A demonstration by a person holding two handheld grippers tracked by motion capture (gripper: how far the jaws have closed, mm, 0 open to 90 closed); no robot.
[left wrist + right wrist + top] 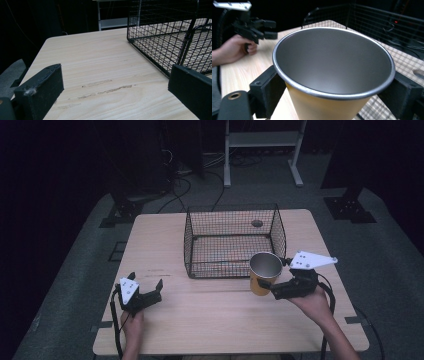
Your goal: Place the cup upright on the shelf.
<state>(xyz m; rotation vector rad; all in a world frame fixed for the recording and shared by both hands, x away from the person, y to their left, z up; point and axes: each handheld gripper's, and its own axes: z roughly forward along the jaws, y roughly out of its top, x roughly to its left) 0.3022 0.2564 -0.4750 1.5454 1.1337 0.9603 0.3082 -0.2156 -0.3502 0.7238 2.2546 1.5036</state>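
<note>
Right claw point(267, 287) pinching cup point(265, 272), apparently lifted, just outside basket point(233, 239); drop-in remains. Left claw point(146, 289) spread, idle on surface point(210, 315).

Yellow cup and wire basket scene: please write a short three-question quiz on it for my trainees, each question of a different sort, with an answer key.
1. True or false: the right gripper is shut on the yellow cup.
2. Multiple choice: where is the cup relative to the wire basket?
A. inside it
B. outside it, at its front right corner
C. behind it
3. Fill in: the left gripper has its jaws ____ with nothing between them.

Key
1. True: in the right gripper view the jaws press both sides of the cup under its rim.
2. B
3. open
</note>
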